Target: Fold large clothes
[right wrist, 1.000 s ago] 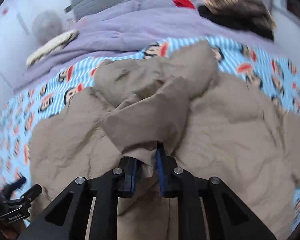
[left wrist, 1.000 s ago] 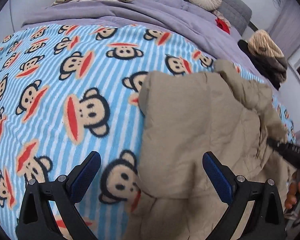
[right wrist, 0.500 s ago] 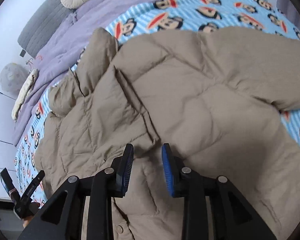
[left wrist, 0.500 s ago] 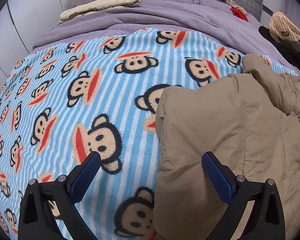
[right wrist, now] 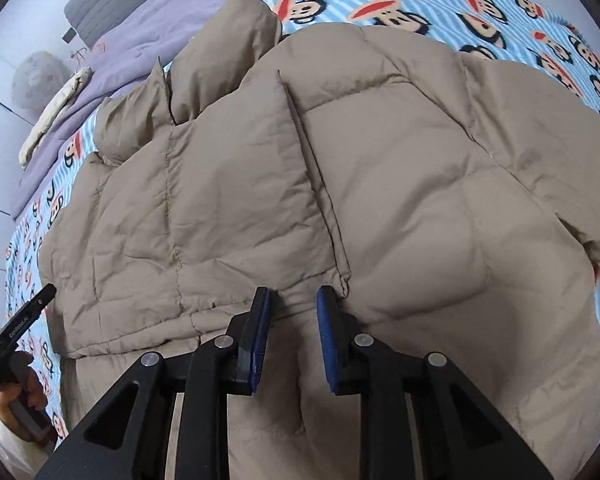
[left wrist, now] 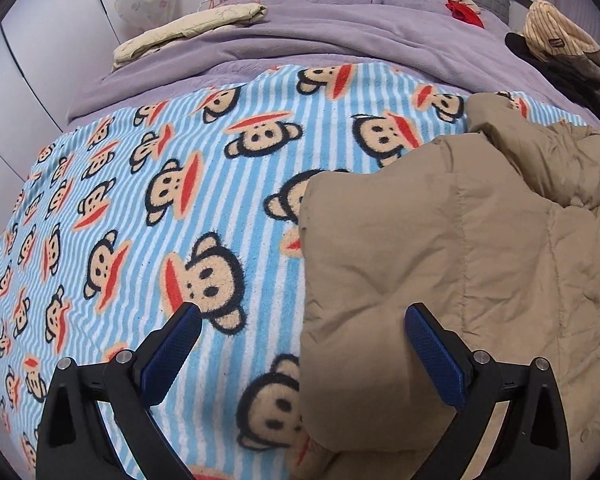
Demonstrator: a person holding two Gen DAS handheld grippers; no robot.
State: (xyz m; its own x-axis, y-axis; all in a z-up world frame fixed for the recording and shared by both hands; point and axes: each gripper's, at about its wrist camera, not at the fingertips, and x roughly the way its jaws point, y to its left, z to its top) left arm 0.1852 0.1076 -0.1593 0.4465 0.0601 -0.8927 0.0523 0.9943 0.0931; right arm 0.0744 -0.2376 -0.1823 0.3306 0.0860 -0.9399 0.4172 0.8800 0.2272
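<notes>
**PUFFER JACKET: HANDLING AND VISIBILITY NOTES**

Left wrist view, left to right. Monkey-print blanket (left wrist: 140, 208) across the left and centre of the frame. Left gripper (left wrist: 302, 350) at bottom centre, jaws spread wide, nothing between the pads (left wrist: 170, 356); poised above the blanket and the jacket's near left edge, contact with either not evident. Tan puffer jacket (left wrist: 460, 272) filling the right half of the frame, lying on the blanket. Purple duvet (left wrist: 340, 36) along the top; pile of dark and striped clothes (left wrist: 560, 56) at upper right.

Right wrist view, left to right. Left-hand tool and holding hand (right wrist: 18, 380) at lower left edge. Folded-over panel (right wrist: 220, 208) left of centre, laid over the jacket body. Right gripper (right wrist: 292, 308) at bottom centre, jaws partly apart with a narrow gap, gripping nothing, just at the panel's lower hem.

Handling, as judged: quilted and air-filled, so likely light, soft, springy; folds apt to rebound. Shell fabric probably slick; shallow pinches liable to slip. Best taken at stitched hems, quilt seams or a panel corner, with a deep bite.

Hidden or unclear: jacket's right side cut off in the left view; lower hem behind the gripper body in the right view; right sleeve running out of frame; zip and collar not identifiable; layers under the panel unseen.
</notes>
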